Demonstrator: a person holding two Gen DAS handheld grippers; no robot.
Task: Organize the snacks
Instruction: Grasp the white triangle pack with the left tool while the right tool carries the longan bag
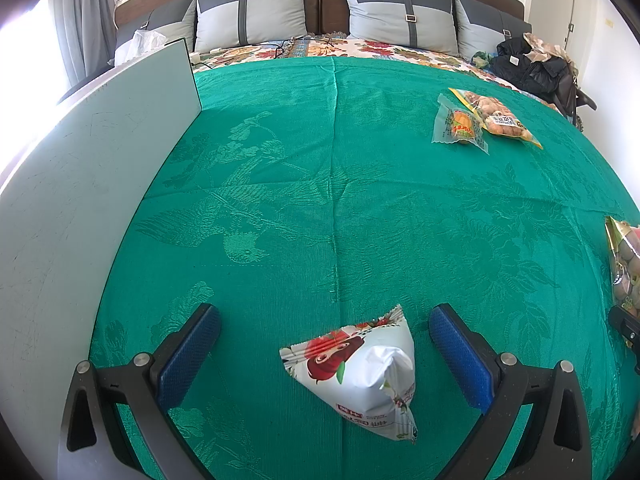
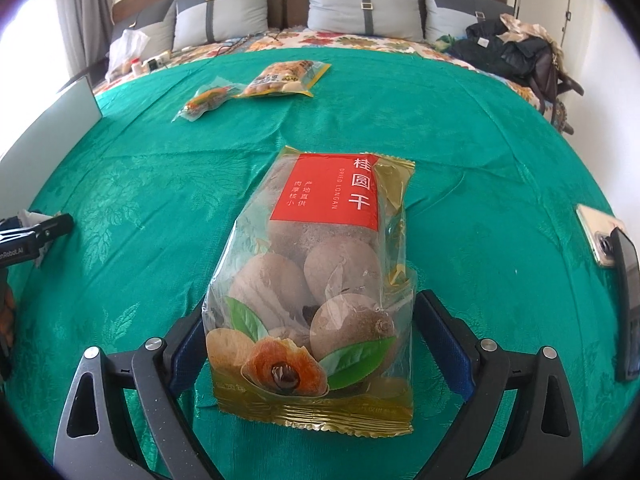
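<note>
My left gripper (image 1: 325, 354) is open, its blue pads on either side of a small white snack packet with red fruit print (image 1: 357, 372) lying on the green bedspread (image 1: 320, 180); neither pad touches it. My right gripper (image 2: 308, 344) stands wide around a clear dried longan bag with a red label (image 2: 316, 280); the pads sit at the bag's sides, and contact is unclear. A small clear sausage packet (image 1: 460, 125) (image 2: 208, 101) and a yellow nut bag (image 1: 496, 118) (image 2: 284, 78) lie together farther up the bed.
A white board (image 1: 80, 184) stands along the left edge of the bed. Pillows (image 1: 256, 16) and a pile of dark clothes (image 1: 532, 64) lie at the head. A phone (image 2: 600, 236) and a dark object (image 2: 628, 304) lie at the right.
</note>
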